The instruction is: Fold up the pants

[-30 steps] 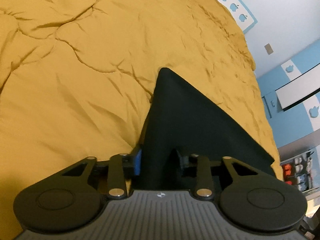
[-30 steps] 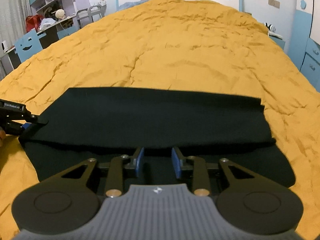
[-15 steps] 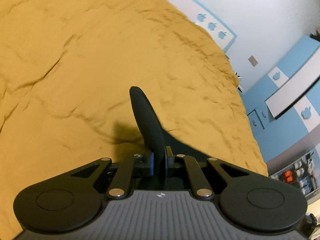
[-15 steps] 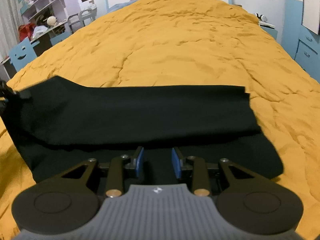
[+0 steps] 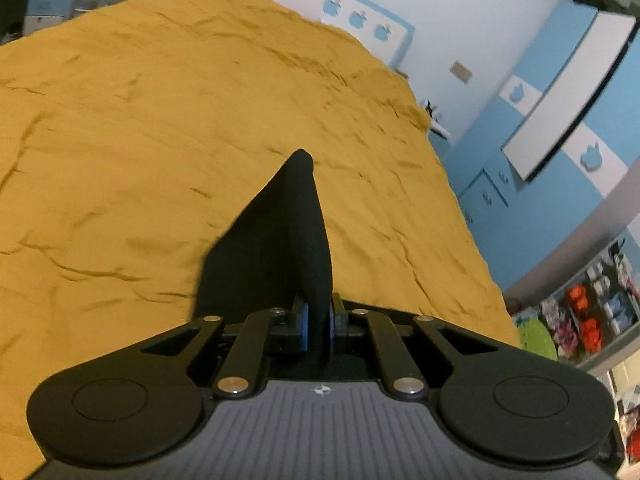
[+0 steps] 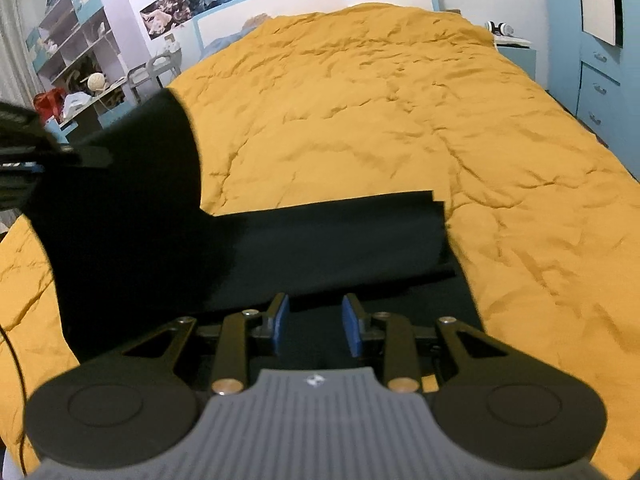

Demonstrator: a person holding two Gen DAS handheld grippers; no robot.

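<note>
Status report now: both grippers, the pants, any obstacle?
Left gripper shut on pants, one end lifted. Right gripper open above them. Bed cover shows no obstacle.

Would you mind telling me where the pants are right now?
The pants lie across the near end of the yellow bed, their left end lifted and pinched in the left gripper.

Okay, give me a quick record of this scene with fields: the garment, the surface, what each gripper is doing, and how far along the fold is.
garment: black pants, one end raised
surface: bed with mustard-yellow quilt
left gripper: clamped on a raised fold of the pants
right gripper: jaws apart over the near edge of the pants, nothing pinched
fold stage: raised end not yet laid down
</note>
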